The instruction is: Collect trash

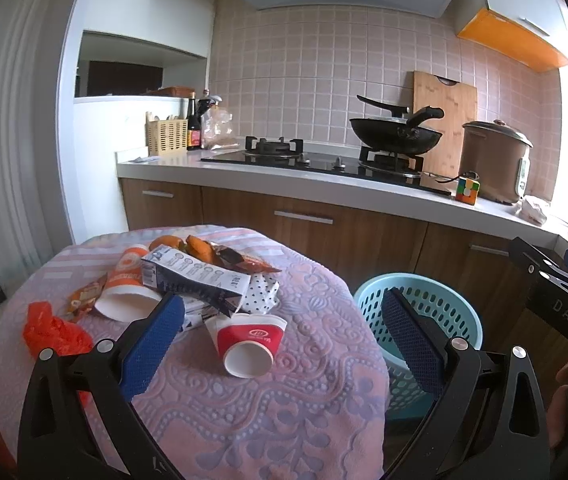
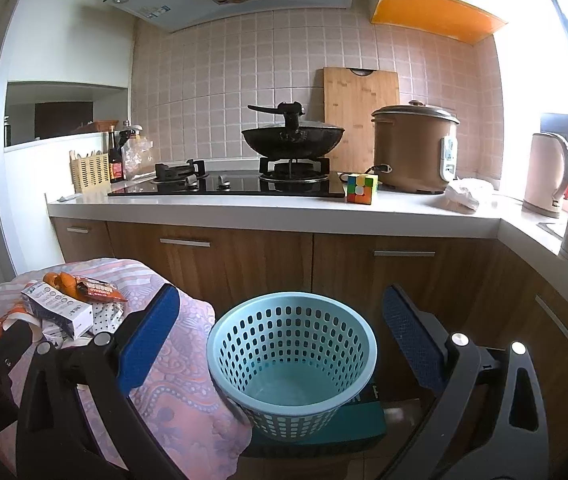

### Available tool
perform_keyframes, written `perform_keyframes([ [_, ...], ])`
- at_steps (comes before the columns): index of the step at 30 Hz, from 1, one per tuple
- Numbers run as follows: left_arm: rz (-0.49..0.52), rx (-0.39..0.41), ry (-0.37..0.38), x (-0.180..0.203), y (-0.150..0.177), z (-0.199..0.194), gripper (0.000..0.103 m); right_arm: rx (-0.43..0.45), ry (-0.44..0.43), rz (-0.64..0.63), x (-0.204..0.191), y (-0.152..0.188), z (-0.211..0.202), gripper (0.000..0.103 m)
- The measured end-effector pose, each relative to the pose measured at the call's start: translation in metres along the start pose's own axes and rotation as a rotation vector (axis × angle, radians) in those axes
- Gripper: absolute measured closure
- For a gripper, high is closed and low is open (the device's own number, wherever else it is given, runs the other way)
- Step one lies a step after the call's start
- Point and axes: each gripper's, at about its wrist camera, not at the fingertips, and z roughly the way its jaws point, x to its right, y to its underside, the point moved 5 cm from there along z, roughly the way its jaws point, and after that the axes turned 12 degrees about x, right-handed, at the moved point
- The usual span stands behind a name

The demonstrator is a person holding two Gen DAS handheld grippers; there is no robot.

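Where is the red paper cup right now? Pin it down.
In the left wrist view, the red paper cup lies on its side on the pink cloth, between the open left claw fingers, near the crushed carton.

Each gripper, left (image 1: 284, 332) and right (image 2: 280, 328), is showing a black, triangular-cutout frame carrying two blue fingers (image 1: 154, 344) with a fine textured grip surface. Round silver screws (image 1: 105, 346) are fastening each finger to its black arm just behind the pad. The right gripper's body is displaying white "DAS" lettering (image 1: 567, 312) on its side.
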Motion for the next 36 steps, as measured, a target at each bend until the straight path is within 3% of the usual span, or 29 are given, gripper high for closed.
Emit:
perform_keyframes([
  [36,-0.011,0.025,0.028,-0.0038,-0.0024,-0.0018,0.008,0.002,-0.005,-0.003,-0.0045,0.0034,0.0019,0.007],
])
